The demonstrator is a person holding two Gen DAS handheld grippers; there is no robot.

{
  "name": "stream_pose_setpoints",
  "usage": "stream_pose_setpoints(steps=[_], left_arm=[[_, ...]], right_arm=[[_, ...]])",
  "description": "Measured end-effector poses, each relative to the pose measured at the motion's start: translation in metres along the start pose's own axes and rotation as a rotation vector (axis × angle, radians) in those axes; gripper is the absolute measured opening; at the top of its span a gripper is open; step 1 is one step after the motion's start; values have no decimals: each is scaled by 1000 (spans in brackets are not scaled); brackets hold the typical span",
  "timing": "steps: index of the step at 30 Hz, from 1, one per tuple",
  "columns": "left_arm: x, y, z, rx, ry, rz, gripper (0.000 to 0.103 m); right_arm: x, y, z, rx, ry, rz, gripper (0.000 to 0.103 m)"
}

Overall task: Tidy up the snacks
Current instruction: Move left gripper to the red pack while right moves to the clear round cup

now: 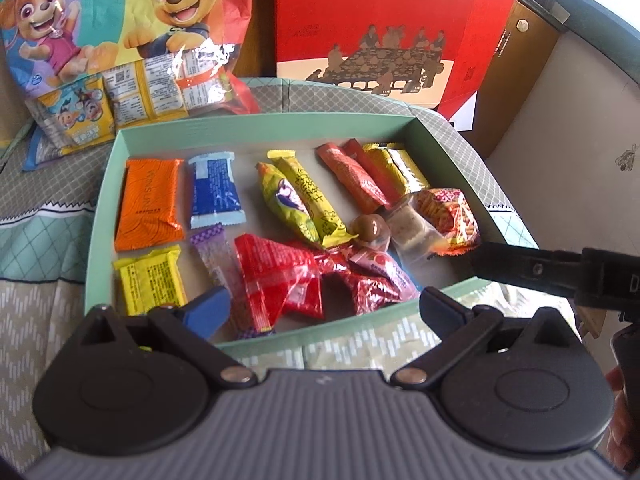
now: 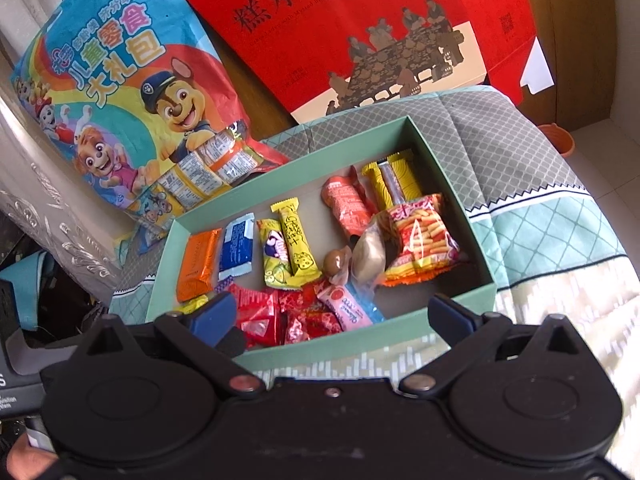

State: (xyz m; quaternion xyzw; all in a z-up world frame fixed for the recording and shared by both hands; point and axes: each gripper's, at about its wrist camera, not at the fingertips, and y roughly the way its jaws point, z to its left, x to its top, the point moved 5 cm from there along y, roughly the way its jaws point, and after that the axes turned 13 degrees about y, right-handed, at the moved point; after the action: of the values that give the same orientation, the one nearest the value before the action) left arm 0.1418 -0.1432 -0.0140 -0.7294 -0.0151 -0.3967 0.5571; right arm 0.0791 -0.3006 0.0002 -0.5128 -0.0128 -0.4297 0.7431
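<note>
While both tools hang above the near edge of the green tray (image 1: 256,122), neither holds anything: the left gripper (image 1: 320,308) has its jaws spread wide, and the right gripper (image 2: 332,316) likewise. Ahead of the left gripper, inside the tray, snacks lie loose: an orange packet (image 1: 148,202) and a blue packet (image 1: 216,190) to its far left, red wrappers (image 1: 280,276) just beyond its fingertips, a stick-snack bag (image 2: 420,236) ahead and right. The right gripper's finger reaches into the left camera's view at the tray's right corner. Beyond the tray, on the quilt (image 2: 540,240), stand a cartoon gift bag (image 2: 120,92) and a red box (image 1: 372,20).
</note>
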Motion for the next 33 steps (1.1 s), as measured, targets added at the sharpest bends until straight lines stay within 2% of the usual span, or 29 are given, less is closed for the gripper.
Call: stream_pose_setpoints(steps=[18,25,28,33], left_arm=[[-91,-16,30,32,-80,94,103],[-118,-17,34,38,-104,131,103],[-125,-18,33,39,-109,141,103],[-134,-16,38,48,-127,160,103]], right_arm=[[-94,-6,-37,-85,9,128,103],[-112,-12,-47,-141,-52,102,102],[-117,-13,-47,-165,-101,86,89],[-127,-7,-46,-178,-178,105,56]])
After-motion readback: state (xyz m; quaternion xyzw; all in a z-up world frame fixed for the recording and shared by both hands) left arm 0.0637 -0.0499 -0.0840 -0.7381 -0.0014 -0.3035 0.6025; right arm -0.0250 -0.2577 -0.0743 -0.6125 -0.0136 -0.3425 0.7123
